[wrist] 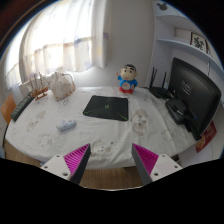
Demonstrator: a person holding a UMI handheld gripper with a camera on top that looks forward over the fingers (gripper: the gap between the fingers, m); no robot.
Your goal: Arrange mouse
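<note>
Gripper view: hand-held gripper (112, 165) sits at the bottom centre of the frame with its two pink pads (76, 158) spread wide apart and nothing between them. It holds nothing.

Task object: mouse (66, 125), small and pale, lies on the surface (110, 135) at left of centre, beyond the left finger and well apart from both pads. A black mouse mat (108, 107) lies flat at the centre of the frame, to the right of the mouse and farther back; the two are not touching.

Step in hand, as judged: approach and grasp have not begun. Recommended procedure:
- Swing the fingers toward the left until the mouse lies on the midline between the pads.
- Keep the fingers wide during descent so neither pad strikes the shell.
- Close across the narrow sides of the mouse, low on the body; the rounded top is likely to slip.
- Whether a cable is attached cannot be told; check for drag before lifting.
- The mat appears the likely target; set the mouse down square on it.

Surface: covered in a white patterned cloth. A small pale item (140, 120) lies right of the mat; its kind cannot be determined. Clear containers (60, 84) stand at the upper left. A blue-and-red figure toy (128, 78) stands behind the mat.

Room: a dark monitor (194, 93) occupies the right side. Curtained windows (70, 40) fill the upper left, and a shelf (180, 38) is mounted at the upper right.
</note>
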